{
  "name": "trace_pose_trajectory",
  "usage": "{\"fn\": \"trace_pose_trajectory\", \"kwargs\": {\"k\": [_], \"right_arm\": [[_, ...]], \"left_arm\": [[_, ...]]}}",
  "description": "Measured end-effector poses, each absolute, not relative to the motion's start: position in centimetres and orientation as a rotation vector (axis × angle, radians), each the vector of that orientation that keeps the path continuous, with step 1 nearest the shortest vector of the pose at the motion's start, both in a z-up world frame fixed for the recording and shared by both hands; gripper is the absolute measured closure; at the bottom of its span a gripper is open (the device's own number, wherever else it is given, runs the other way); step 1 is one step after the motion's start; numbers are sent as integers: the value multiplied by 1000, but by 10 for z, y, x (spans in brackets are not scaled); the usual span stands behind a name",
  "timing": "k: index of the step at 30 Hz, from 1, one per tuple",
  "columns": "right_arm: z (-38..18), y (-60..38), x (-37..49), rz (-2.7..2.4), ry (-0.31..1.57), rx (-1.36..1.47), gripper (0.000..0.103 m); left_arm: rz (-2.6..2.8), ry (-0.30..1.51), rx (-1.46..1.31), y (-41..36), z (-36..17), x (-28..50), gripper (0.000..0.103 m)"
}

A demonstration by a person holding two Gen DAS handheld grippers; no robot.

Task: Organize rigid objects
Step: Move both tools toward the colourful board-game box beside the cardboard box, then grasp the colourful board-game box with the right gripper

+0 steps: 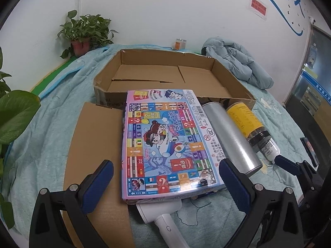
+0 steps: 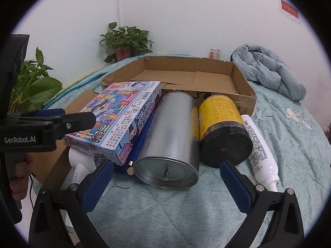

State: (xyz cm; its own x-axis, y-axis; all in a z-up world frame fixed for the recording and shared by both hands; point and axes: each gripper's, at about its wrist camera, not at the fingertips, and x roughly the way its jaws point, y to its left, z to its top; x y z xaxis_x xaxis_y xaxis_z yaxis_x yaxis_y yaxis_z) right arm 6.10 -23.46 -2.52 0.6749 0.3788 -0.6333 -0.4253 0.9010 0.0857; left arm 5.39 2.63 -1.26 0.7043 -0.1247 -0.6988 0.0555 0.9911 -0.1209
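Observation:
A colourful board game box (image 1: pixel 165 142) lies tilted, its near end propped on a white hair-dryer-like device (image 1: pixel 163 219). My left gripper (image 1: pixel 165 165) is open, its fingers wide on either side of the box's near end without touching it. To the right lie a silver can (image 2: pixel 171 136), a yellow-labelled jar with a black lid (image 2: pixel 223 128) and a white tube (image 2: pixel 260 150). My right gripper (image 2: pixel 166 165) stands open just in front of the can's end, holding nothing. An open cardboard box (image 1: pixel 165 70) sits behind them, nothing visible inside it.
Everything rests on a light blue quilt (image 2: pixel 206 206). A cardboard flap (image 1: pixel 97 155) lies left of the game box. A blue jacket (image 1: pixel 238 60) is bunched at the back right. Potted plants (image 1: pixel 84 35) and a small jar (image 1: pixel 180 43) stand by the wall.

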Motion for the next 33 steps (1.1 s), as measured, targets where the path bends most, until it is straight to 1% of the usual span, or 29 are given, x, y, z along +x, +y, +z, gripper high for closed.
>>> {"fn": "trace_pose_trajectory", "kwargs": {"k": [6,15,20,25,29,33], "right_arm": [[-25,-236,65,441,704,-64,1],[-9,-225,61,623,624,-84,1],[3,-206,73,746,629,-85,1],[0,-185,96,771,725,-109,1],[-11,-173,113,792,846,-80,0],[-14,-159,123,797,886,-91,1]], "left_arm": [[-109,721,-88,28,-12,50,0],[-148,775,-189,52,-8,71,1],[-211,863,-280,69,-14,97,1],[-259,963,-348,78,-29,119,1],[-285,985,-336,76,-34,130,1],[-304,1002,-308,69,-37,139,1]]}}
